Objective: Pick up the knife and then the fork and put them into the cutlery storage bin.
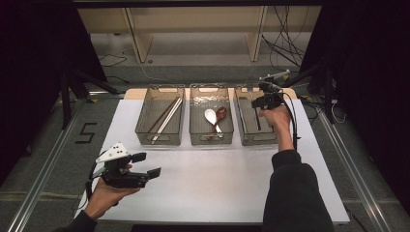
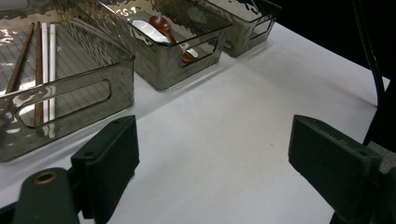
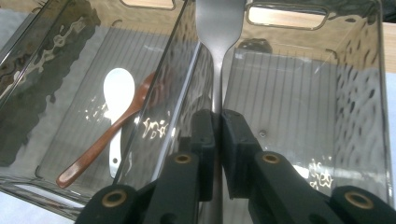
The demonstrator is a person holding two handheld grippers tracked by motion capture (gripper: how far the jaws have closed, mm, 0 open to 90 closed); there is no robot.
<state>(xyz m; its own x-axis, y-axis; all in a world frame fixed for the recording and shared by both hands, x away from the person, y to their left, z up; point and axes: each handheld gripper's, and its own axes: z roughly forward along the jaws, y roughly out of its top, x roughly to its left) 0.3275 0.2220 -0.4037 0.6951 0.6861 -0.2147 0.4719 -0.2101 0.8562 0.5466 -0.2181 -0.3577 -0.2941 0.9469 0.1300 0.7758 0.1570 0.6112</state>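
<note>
Left hand-held gripper (image 1: 147,164) idle over the near bench (image 1: 217,183), jaws apart, nothing between them; right hand-held gripper (image 3: 217,140) clamped on a metal utensil's handle (image 3: 218,60), over the right bin (image 3: 373,93); long axis runs straight ahead along the jaws and the bin's length; looks ready to go down; spoons (image 3: 116,107) one bin over.

High view: we look forward and down from above the near edge of the table (image 1: 212,183), far off.
Left gripper view: low over the table, we face the middle bin (image 2: 177,51) obliquely.
Right gripper view: close above the middle bin (image 3: 93,107), facing down.
Shared: middle bin (image 1: 211,116).
</note>
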